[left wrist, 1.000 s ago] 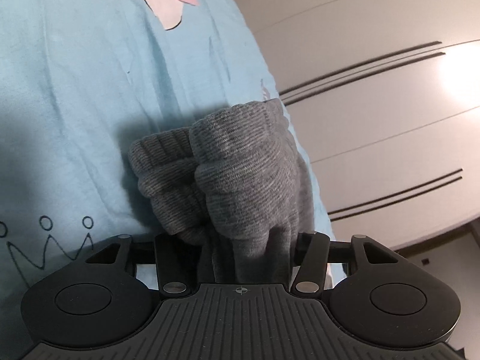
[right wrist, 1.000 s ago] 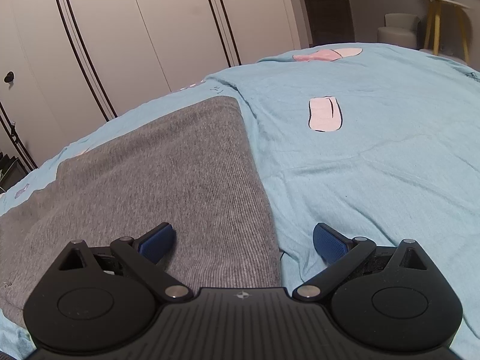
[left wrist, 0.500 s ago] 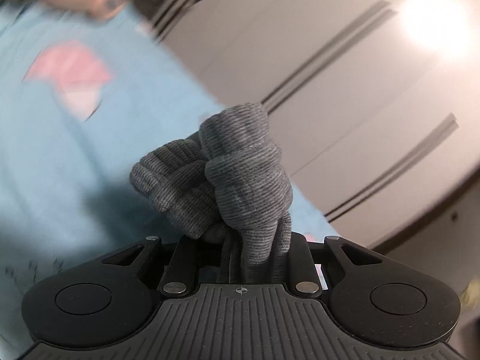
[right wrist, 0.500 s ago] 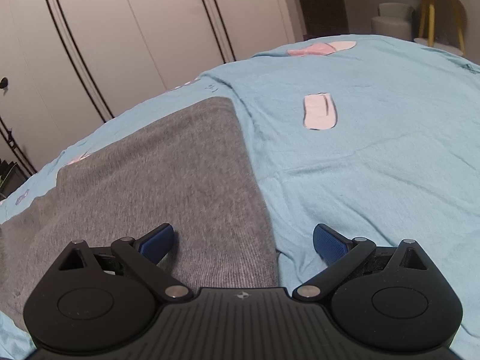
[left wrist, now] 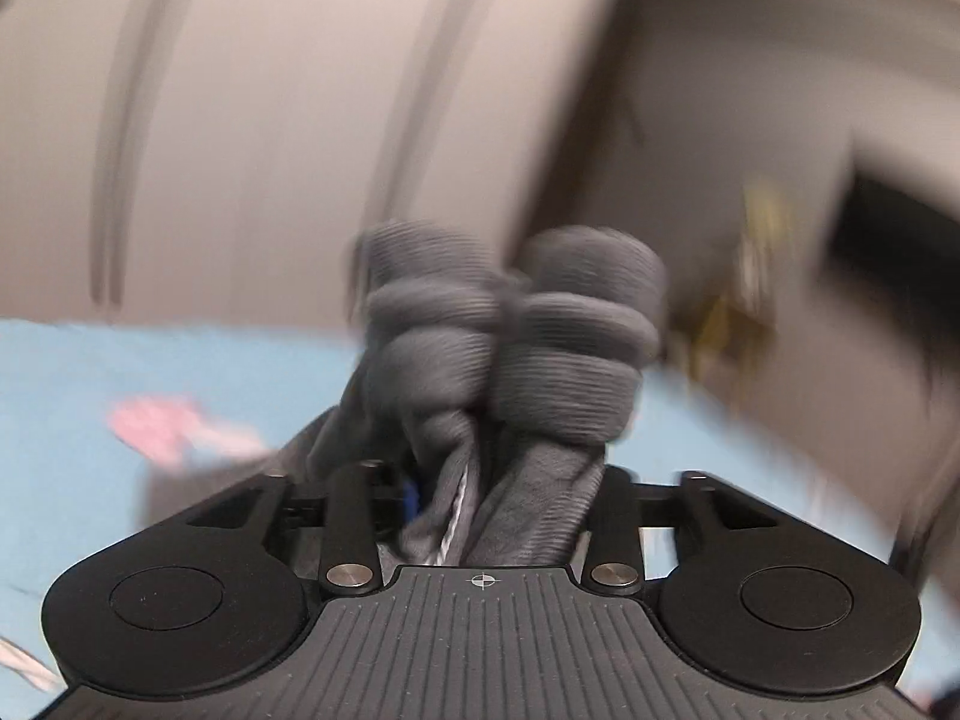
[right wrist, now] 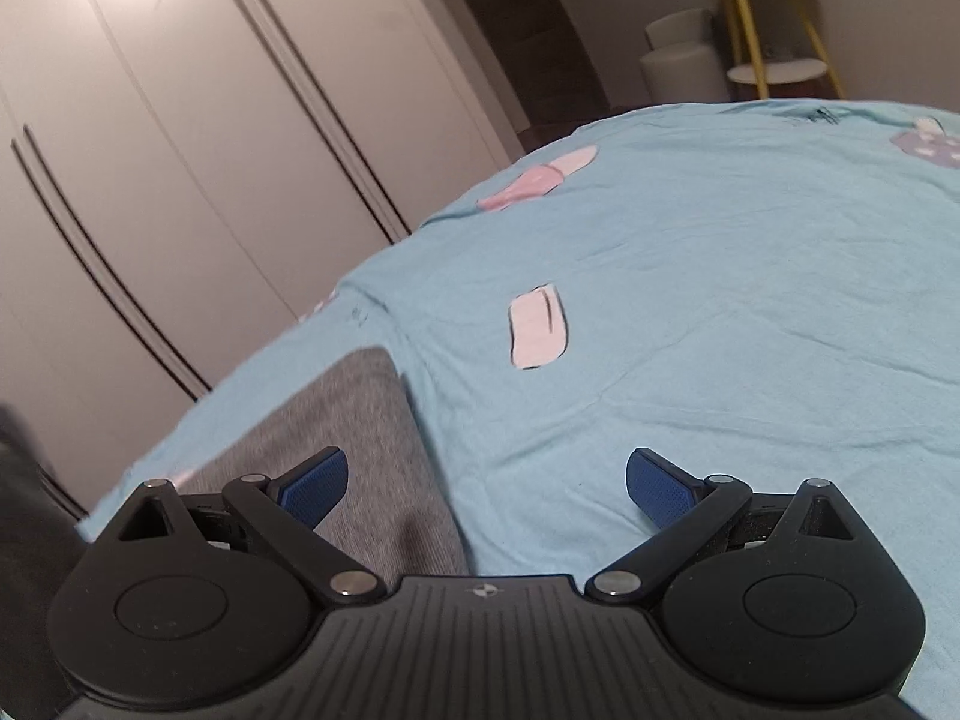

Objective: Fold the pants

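Note:
The pants are grey ribbed knit. In the left wrist view my left gripper (left wrist: 486, 498) is shut on a bunched wad of the grey pants (left wrist: 510, 336), held up above the bed; the picture is blurred by motion. In the right wrist view my right gripper (right wrist: 486, 480) is open and empty, low over the bed. Its left blue pad (right wrist: 315, 480) is over the flat grey pants (right wrist: 360, 432). Its right blue pad (right wrist: 657, 486) is over bare sheet.
The light blue bed sheet (right wrist: 690, 312) with pink prints covers the bed. White wardrobe doors (right wrist: 180, 150) stand behind the bed. A yellow-legged side table (right wrist: 774, 18) and a pale stool (right wrist: 678, 54) stand at the far right.
My left gripper has swung round with the bunched pants, from facing the sheet to facing the wardrobe. My right gripper stays open; less of the flat pants shows in its view.

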A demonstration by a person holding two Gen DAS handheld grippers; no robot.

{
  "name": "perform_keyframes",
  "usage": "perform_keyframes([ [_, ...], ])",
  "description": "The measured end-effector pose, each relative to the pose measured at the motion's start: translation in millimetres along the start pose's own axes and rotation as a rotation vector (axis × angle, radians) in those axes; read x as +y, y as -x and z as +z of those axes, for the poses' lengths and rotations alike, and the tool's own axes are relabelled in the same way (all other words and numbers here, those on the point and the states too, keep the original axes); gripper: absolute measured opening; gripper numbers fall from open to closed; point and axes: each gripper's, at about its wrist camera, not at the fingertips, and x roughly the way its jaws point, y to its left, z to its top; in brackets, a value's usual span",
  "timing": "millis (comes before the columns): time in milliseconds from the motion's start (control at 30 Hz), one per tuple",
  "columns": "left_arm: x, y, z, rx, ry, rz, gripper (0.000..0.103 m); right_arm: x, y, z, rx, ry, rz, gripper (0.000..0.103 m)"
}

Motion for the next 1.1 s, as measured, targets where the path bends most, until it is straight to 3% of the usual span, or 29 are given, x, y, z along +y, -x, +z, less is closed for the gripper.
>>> perform_keyframes([
  [100, -27, -55, -35, 0.333, -0.065, 0.039, 0.049, -8, 2, 4, 0.005, -0.037, 0.017, 0.099],
  [167, -29, -52, -52, 0.386, -0.041, 0.008, 0.049, -12, 5, 7, 0.015, -0.055, 0.037, 0.099],
  [267, -30, -21, -52, 0.308, -0.063, 0.027, 0.078, -22, 5, 10, 0.032, -0.136, 0.101, 0.099],
  [300, -32, -5, -53, 0.259, -0.034, 0.030, 0.094, -24, 3, 10, 0.046, -0.177, 0.132, 0.099],
  [333, -37, 13, -51, 0.208, 0.007, 0.018, 0.099, -25, 1, 10, 0.063, -0.211, 0.160, 0.099],
  [400, -29, 30, -48, 0.160, 0.127, -0.028, 0.099, -22, -7, 8, 0.106, -0.253, 0.224, 0.099],
  [467, -8, 43, -47, 0.113, 0.320, -0.094, 0.099, -15, -13, 5, 0.137, -0.250, 0.269, 0.099],
  [533, 10, 51, -42, 0.048, 0.465, -0.098, 0.099, -7, -15, 3, 0.166, -0.232, 0.308, 0.099],
  [600, 21, 50, -46, 0.029, 0.540, 0.007, 0.099, 0, -16, 1, 0.186, -0.205, 0.338, 0.099],
  [700, 35, 51, -60, 0.087, 0.547, 0.235, 0.099, 11, -13, 0, 0.194, -0.149, 0.356, 0.099],
  [767, 46, 53, -70, 0.114, 0.572, 0.328, 0.099, 17, -10, 0, 0.177, -0.107, 0.342, 0.099],
  [900, 72, 66, -87, 0.094, 0.672, 0.375, 0.099, 23, -1, 1, 0.140, -0.054, 0.358, 0.099],
  [1000, 82, 78, -94, 0.114, 0.693, 0.481, 0.099, 31, -4, -6, 0.181, -0.025, 0.369, 0.099],
  [1100, 95, 90, -103, 0.114, 0.769, 0.474, 0.099, 38, -17, -17, 0.265, -0.011, 0.369, 0.094],
])
